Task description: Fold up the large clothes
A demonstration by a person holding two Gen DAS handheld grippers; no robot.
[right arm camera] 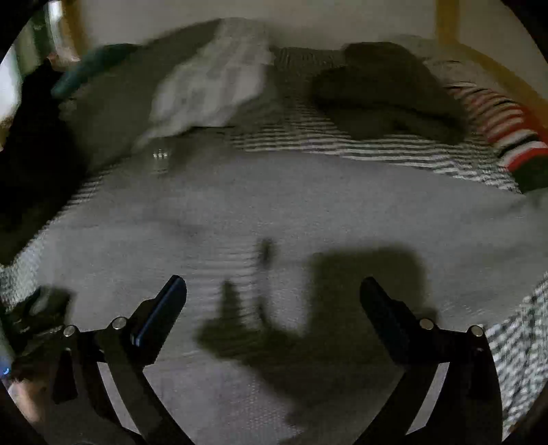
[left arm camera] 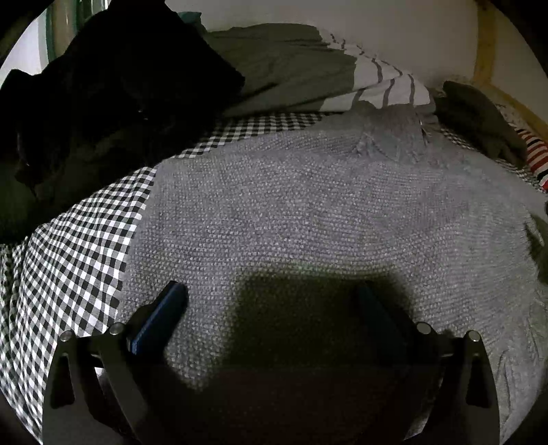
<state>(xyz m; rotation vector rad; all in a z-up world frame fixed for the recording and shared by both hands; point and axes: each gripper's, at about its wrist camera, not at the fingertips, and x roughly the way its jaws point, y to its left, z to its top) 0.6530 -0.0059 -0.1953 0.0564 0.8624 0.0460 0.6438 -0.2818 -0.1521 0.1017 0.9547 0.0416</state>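
Grey knitted sweater [left arm camera: 308,212] lies flat on the black-and-white checked bedsheet [left arm camera: 75,246]; left gripper [left arm camera: 274,297] and right gripper [right arm camera: 274,291] both hang spread and empty. Best pinch matching hem corners evenly.

A bed [left arm camera: 85,239] under a black-and-white checked sheet; a pale wall [left arm camera: 342,30] behind; a yellow wooden frame [left arm camera: 484,44] at right; dim light.

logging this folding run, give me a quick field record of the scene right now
surface: bed with black-and-white checked sheet
main garment: grey knit sweater, spread flat
left gripper: open, above the sweater, holding nothing
right gripper: open, holding nothing
behind: black garment, olive garment, striped cloth
far right: red striped garment
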